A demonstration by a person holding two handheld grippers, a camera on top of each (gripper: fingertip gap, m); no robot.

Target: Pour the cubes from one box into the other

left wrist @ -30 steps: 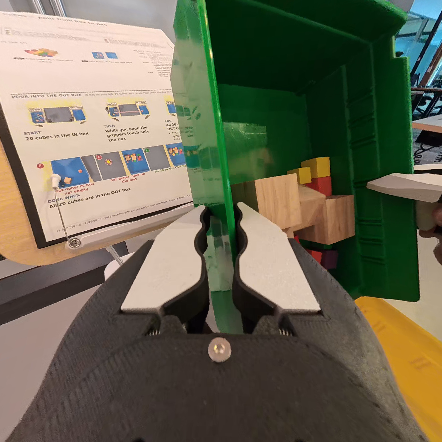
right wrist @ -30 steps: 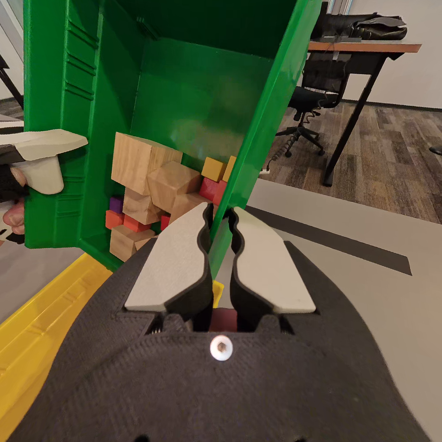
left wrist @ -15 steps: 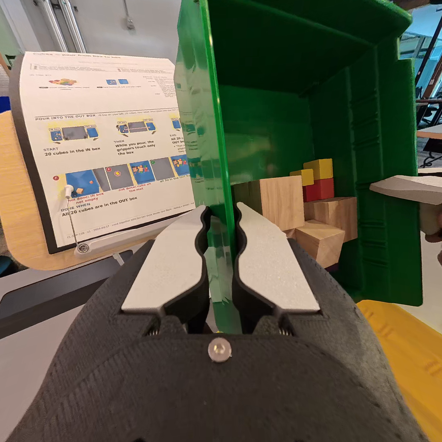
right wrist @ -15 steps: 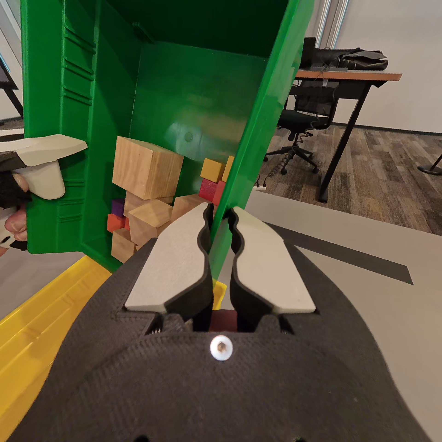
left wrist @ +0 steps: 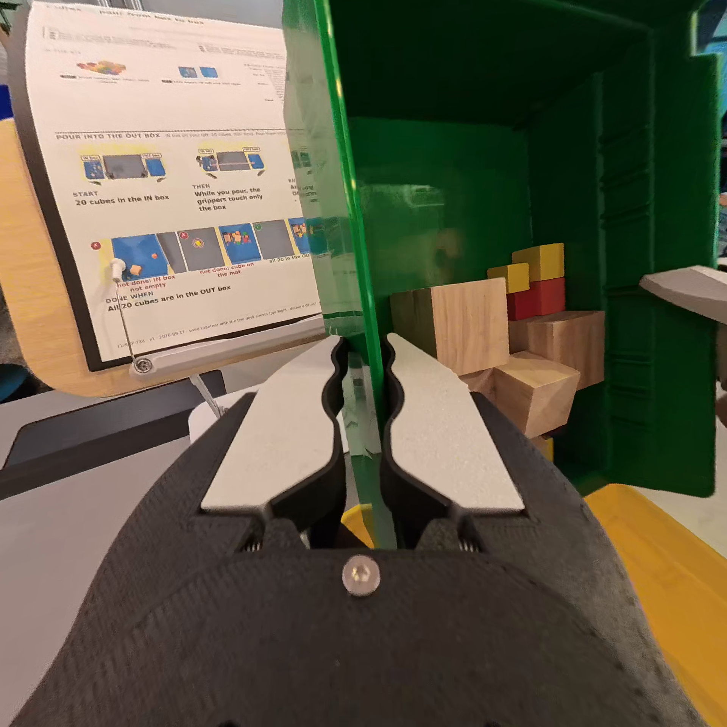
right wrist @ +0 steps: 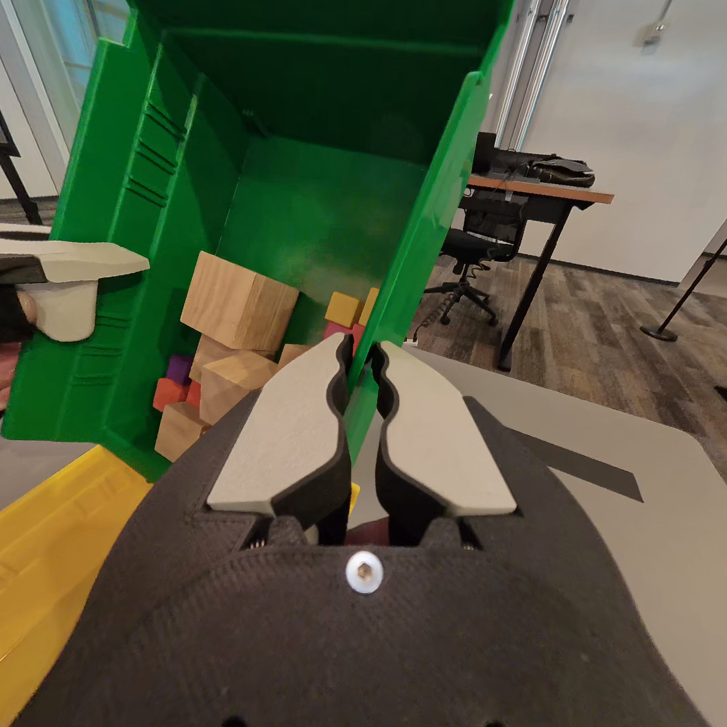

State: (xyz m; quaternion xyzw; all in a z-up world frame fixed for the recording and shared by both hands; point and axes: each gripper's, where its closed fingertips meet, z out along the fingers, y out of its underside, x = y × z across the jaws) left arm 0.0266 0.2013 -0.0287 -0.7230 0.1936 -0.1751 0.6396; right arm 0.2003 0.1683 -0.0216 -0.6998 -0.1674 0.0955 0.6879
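Off my left side I see a printed instruction sheet (left wrist: 169, 189) propped on a wooden board (left wrist: 23, 275), close beside the green box (left wrist: 452, 189); off my right, well apart, stand a desk (right wrist: 539, 192) with a black bag (right wrist: 550, 169) on it and an office chair (right wrist: 468, 251) on wood-pattern flooring; the grey surface (right wrist: 590, 550) carries a dark strip (right wrist: 578, 468). My left claw (left wrist: 364, 346) reaches forward and is clamped on one side wall of the green box; my right claw (right wrist: 360, 346) is clamped the same way on the opposite wall, and each shows at the far wall in the other's view. The box is held up off the surface and tipped steeply, its long axis near vertical, its open mouth facing my cameras. The cubes (right wrist: 240, 303) lie piled against the lower end: large plain wooden ones, with small yellow, red and purple ones behind and beneath. Directly under that low end lies the yellow box (right wrist: 51, 543); I cannot tell whether the two touch.
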